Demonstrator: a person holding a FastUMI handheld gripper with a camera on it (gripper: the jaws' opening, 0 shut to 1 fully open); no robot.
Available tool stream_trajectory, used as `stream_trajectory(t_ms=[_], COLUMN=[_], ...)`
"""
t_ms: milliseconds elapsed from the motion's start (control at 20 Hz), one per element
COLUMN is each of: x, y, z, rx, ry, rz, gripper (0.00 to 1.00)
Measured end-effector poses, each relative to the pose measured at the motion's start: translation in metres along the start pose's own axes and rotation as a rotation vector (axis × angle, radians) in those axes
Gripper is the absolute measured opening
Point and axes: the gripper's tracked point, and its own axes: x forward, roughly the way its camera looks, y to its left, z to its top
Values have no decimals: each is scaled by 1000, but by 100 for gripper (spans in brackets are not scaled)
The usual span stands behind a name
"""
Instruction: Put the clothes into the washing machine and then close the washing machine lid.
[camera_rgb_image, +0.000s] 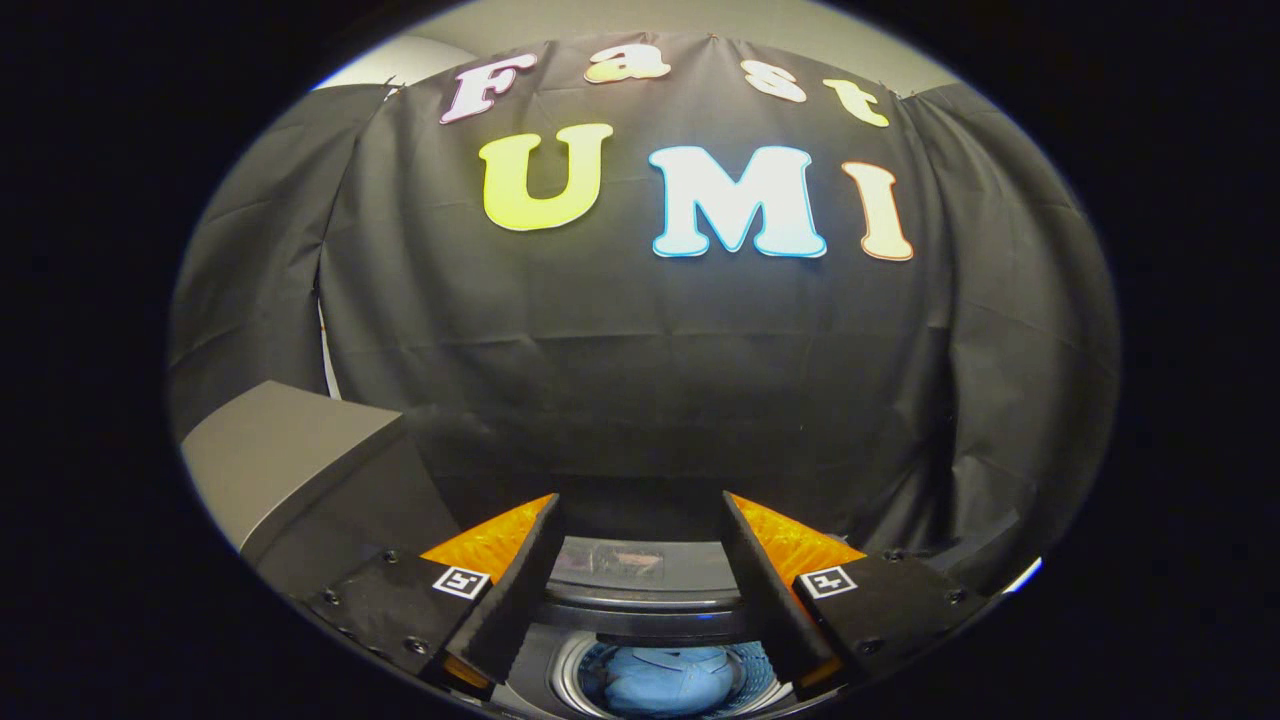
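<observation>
Clothes (662, 680) in drum; hand-held gripper (640, 520) open.

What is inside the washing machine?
A blue piece of clothing lies inside the washing machine, down in its round drum between the open gripper's fingers, which hold nothing. Anything beneath the cloth is covered, and the fingers hide the drum's sides.

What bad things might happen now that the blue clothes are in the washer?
1. The blue clothes sit bunched high in the drum; a fold may catch under the lid.
2. The gripper is open, holding nothing, above the washing machine; it might bump the rim going for the lid.
3. The grey lid stands up beside the fingers and may slam when pushed.
</observation>
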Motion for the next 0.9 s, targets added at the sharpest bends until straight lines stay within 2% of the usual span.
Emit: stream_trajectory(t_ms=[150,300,500,700,900], x=[-22,-55,-109,-173,-250], y=[4,-1,10,18,45], z=[-32,-104,-163,-165,-154], rx=[-3,-42,-18,20,63], ry=[17,123,152,68,-60], rz=[-2,-23,-9,-20,41], gripper=[97,97,97,98,97])
